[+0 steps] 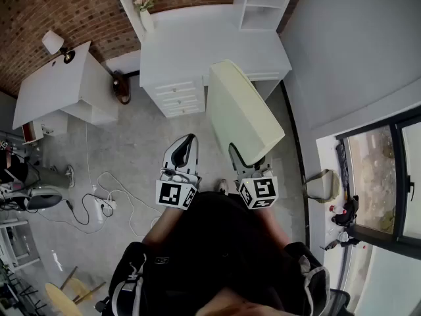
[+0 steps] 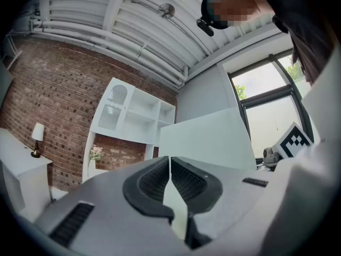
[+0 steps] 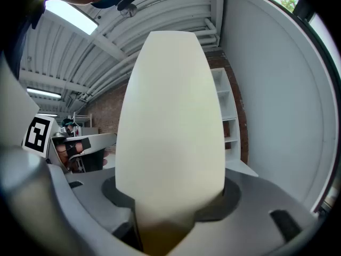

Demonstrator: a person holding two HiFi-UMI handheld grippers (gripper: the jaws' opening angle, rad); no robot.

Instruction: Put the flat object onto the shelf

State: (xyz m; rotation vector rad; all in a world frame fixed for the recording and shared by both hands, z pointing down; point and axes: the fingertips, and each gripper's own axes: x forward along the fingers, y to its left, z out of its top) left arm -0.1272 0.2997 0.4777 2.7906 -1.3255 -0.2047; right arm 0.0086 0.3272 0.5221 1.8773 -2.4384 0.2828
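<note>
Head view: cream flat panel (image 1: 240,110) between jaws of right tool (image 1: 248,165).

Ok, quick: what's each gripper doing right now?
Left gripper: closed, nothing between its fingers.
Right gripper: closed on the flat cream panel.

Dressed in a black top (image 1: 217,242), a person carries the left hand-held gripper (image 1: 191,140) and the right hand-held gripper (image 1: 248,165). Both have pale grey moulded shells, black ribbed rubber pads (image 2: 151,181) and a rear cube of black-and-white square markers (image 1: 176,194).
</note>
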